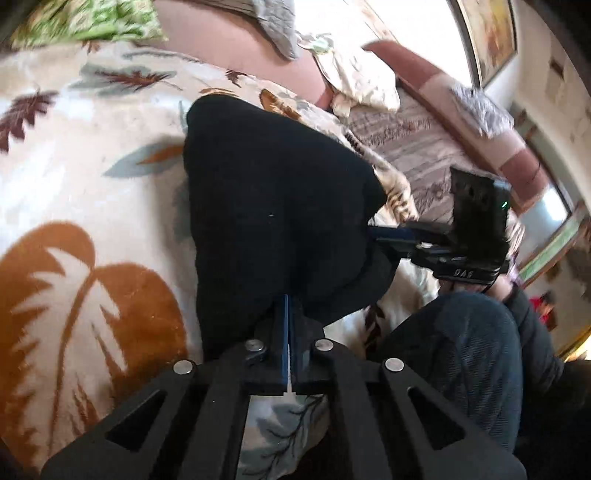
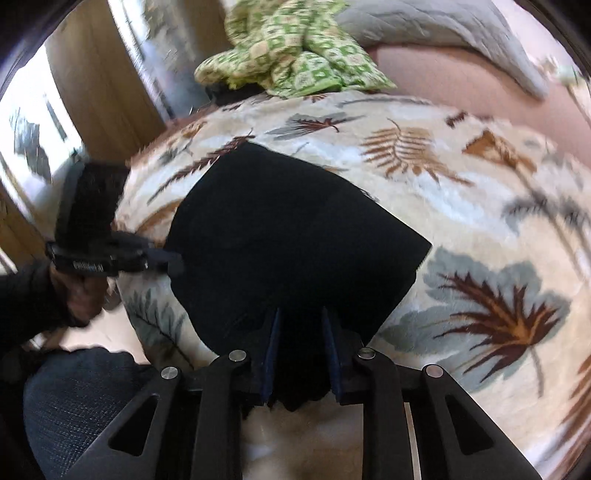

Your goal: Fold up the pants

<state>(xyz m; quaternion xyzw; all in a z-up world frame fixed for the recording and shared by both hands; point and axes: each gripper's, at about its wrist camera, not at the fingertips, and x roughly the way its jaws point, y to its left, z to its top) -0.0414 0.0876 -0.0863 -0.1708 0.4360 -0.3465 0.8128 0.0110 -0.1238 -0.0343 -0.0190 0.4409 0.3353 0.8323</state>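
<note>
The black pants (image 1: pixel 273 206) lie folded into a compact bundle on the leaf-print blanket (image 1: pixel 74 177); they also show in the right wrist view (image 2: pixel 291 236). My left gripper (image 1: pixel 289 306) is shut on the near edge of the pants, its blue pads pressed together. It shows from the side in the right wrist view (image 2: pixel 173 260) at the bundle's left edge. My right gripper (image 2: pixel 301 325) has its jaws a hand's width apart with black cloth bunched between them. It shows in the left wrist view (image 1: pixel 376 232) at the bundle's right edge.
A green patterned cloth (image 2: pixel 288 55) and a grey pillow (image 2: pixel 443 33) lie at the far side of the bed. The person's knee in dark jeans (image 1: pixel 458 350) is at the near right. A patterned sofa (image 1: pixel 424 144) stands beyond the bed.
</note>
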